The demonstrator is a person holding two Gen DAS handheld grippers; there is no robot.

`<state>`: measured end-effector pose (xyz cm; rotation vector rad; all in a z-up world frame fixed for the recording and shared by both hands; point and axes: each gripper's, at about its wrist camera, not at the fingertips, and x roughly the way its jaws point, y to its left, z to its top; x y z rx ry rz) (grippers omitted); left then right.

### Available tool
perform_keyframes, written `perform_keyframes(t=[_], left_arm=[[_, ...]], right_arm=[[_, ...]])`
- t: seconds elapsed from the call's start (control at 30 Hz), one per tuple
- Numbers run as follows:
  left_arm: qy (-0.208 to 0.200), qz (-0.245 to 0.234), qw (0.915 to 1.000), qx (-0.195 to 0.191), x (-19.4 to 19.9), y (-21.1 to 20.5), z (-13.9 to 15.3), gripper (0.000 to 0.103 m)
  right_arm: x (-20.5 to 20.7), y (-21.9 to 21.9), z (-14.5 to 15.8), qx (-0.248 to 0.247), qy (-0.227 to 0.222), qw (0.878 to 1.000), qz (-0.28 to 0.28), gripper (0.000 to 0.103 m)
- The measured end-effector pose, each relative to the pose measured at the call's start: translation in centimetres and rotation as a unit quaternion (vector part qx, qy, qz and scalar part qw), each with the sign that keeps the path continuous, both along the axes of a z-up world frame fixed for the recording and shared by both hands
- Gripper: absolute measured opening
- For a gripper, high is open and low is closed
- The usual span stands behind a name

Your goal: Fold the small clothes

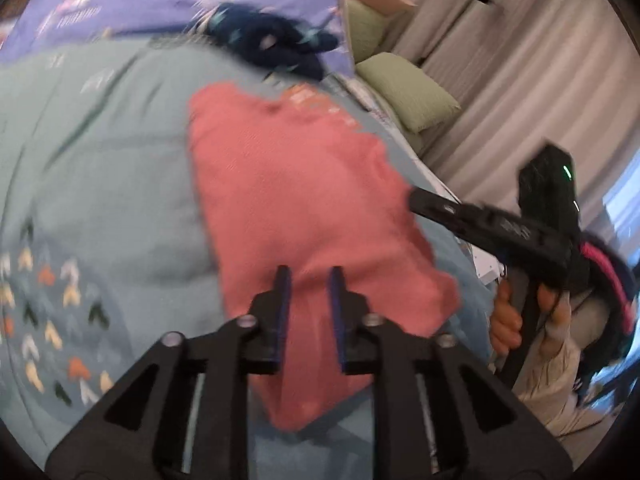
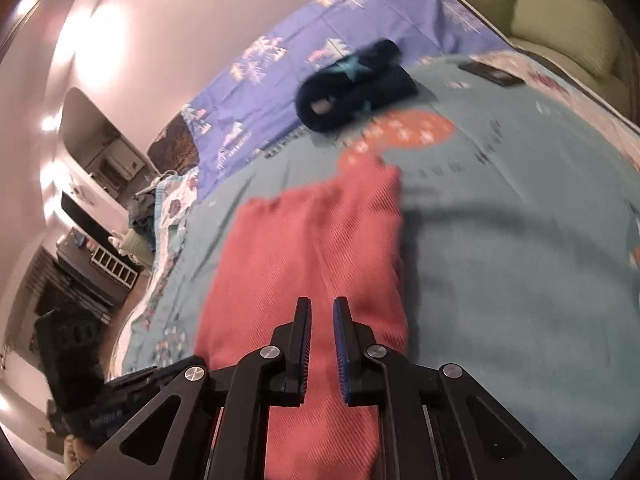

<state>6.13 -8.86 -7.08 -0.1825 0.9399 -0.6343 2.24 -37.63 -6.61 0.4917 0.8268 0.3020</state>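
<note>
Pink ribbed knit garment [image 1: 304, 208] lies mid-frame on your teal quilt [image 1: 100, 184], lower end hidden by your left gripper [image 1: 308, 276] and right gripper [image 2: 321, 304]; both narrowly parted, gripping nothing. Motion blur smears that dark navy bundle [image 2: 352, 92] upper centre.

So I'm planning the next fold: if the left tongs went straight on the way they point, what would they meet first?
Most likely the pink garment, which fills the line ahead of the open left tongs. Depth is unclear through the blur; the dark blue bundle lies farther on.
</note>
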Motion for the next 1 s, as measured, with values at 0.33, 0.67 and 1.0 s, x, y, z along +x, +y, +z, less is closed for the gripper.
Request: perform_keyframes(t=[0.33, 0.67, 1.0], left_arm=[[0.001, -0.030, 0.9995, -0.008, 1.0, 0.4, 0.2, 0.040], [-0.029, -0.015, 0.9985, 0.045, 8.8, -1.4, 1.4, 0.041], [-0.010, -0.005, 0.9987, 0.049, 11.1, 0.1, -1.2, 0.041]], right_arm=[[3.2, -1.8, -2.1, 0.003, 0.043, 0.999, -0.014, 0.014], [9.7, 1.4, 0.2, -0.039, 0.025, 0.998, 0.042, 0.014], [11.2, 1.2, -2.3, -0.041, 0.041, 0.996, 0.062, 0.015]])
